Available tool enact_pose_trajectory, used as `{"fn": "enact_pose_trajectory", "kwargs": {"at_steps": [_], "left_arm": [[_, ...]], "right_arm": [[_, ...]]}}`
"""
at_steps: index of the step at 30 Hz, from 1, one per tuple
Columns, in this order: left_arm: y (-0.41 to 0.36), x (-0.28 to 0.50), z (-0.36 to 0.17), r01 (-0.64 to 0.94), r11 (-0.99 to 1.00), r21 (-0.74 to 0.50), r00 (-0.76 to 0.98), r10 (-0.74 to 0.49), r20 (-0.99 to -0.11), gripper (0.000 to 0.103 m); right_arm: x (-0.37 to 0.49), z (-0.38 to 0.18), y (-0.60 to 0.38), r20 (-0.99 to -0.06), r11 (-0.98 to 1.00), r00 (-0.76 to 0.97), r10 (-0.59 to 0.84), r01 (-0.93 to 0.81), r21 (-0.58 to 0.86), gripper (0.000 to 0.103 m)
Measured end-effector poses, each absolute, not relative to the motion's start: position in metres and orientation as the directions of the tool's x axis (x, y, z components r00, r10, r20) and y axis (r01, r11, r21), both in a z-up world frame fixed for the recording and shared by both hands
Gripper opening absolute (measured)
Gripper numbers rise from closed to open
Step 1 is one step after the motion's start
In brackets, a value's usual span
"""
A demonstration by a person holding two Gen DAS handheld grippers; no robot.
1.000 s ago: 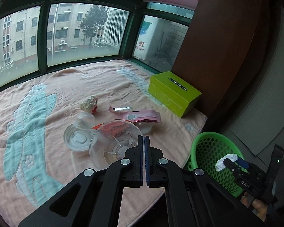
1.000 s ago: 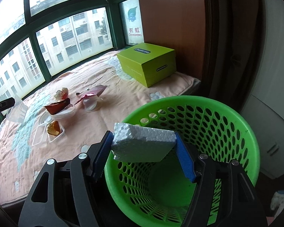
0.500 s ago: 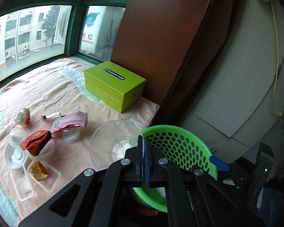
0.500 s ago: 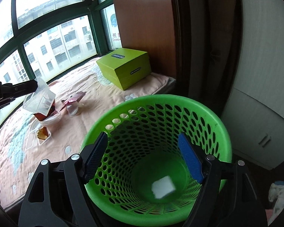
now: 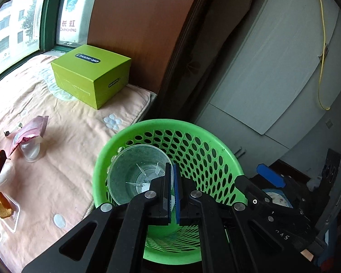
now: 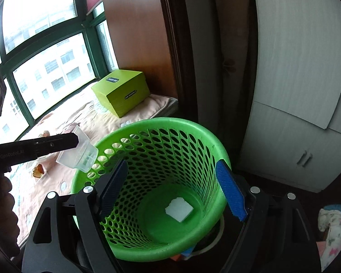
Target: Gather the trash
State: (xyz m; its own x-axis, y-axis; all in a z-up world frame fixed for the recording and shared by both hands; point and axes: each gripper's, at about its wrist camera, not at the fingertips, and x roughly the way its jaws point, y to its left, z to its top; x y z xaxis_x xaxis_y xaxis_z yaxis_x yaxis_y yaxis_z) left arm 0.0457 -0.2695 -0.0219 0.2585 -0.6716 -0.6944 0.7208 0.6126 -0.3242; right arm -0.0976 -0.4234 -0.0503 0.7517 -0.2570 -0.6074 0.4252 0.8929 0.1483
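Note:
My left gripper (image 5: 172, 166) is shut on the rim of a clear plastic cup (image 5: 134, 173), holding it tilted just over the near-left rim of the green mesh basket (image 5: 206, 136). From the right wrist view the same cup (image 6: 79, 157) hangs at the basket's left edge. My right gripper (image 6: 170, 162) hovers above the basket (image 6: 170, 121), its jaws opening with nothing between them. A white foam piece (image 6: 179, 208) lies on the basket's bottom.
More trash lies on the pink blanket (image 5: 68, 159): a pink wrapper (image 5: 31, 132), a small clear cup (image 5: 30, 152) and a tray with orange food (image 5: 2, 204). A lime-green box (image 5: 91, 75) stands by the wooden panel. Grey cabinets (image 5: 272, 68) rise behind the basket.
My left gripper carried the clear cup from above the blanket to over the basket. My right gripper opened and the foam piece dropped to the basket's bottom.

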Motion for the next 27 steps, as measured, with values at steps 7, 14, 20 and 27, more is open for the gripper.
{"fn": "enact_pose_trajectory", "kwargs": {"at_steps": [7, 14, 20, 27], "left_arm": [[-0.275, 0.040, -0.030, 0.722, 0.614, -0.320, 0.251, -0.663, -0.705, 0.034], [-0.248, 0.044, -0.025, 0.691, 0.650, -0.316, 0.302, -0.657, -0.691, 0.035], [-0.203, 0.057, -0.016, 0.617, 0.734, -0.284, 0.407, -0.606, -0.683, 0.040], [-0.136, 0.079, -0.011, 0.486, 0.832, -0.270, 0.511, -0.520, -0.684, 0.047]], "right_arm": [[-0.097, -0.051, -0.425, -0.607, 0.892, 0.754, -0.252, 0.424, 0.157, 0.079], [-0.091, -0.048, -0.414, -0.603, 0.907, 0.765, -0.227, 0.391, 0.154, 0.079], [-0.076, -0.044, -0.398, -0.601, 0.928, 0.779, -0.181, 0.337, 0.157, 0.082], [-0.048, -0.038, -0.368, -0.600, 0.958, 0.795, -0.091, 0.234, 0.165, 0.085]]}}
